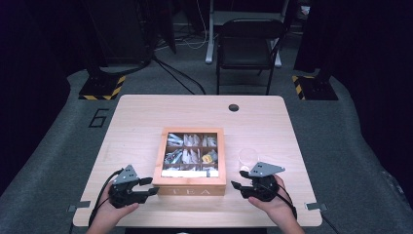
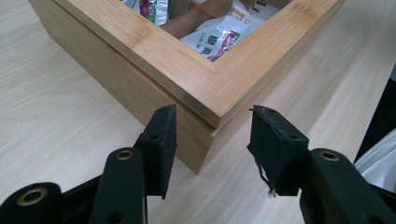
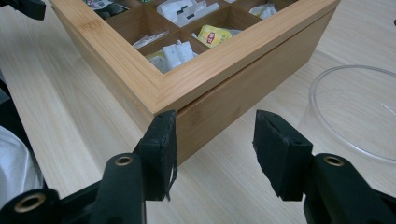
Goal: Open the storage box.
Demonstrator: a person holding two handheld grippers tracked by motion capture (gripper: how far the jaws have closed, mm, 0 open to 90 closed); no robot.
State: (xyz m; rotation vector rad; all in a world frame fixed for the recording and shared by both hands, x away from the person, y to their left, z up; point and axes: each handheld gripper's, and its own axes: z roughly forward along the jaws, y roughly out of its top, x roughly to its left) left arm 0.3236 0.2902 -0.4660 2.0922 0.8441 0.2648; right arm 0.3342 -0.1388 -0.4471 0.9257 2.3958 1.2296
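One wooden tea box (image 1: pixel 190 184), its glazed lid closed over compartments of tea bags (image 1: pixel 189 155), is seen at the middle of a pale wooden counter (image 1: pixel 141 114). Its two near corners are flanked by two grippers: the left gripper (image 1: pixel 150 186) and the right gripper (image 1: pixel 237 187), each held with jaws apart and nothing clasped. One clear plastic cup (image 1: pixel 248 157) is set just right of the box. One black chair (image 1: pixel 249 44) is placed beyond, on grey carpet.
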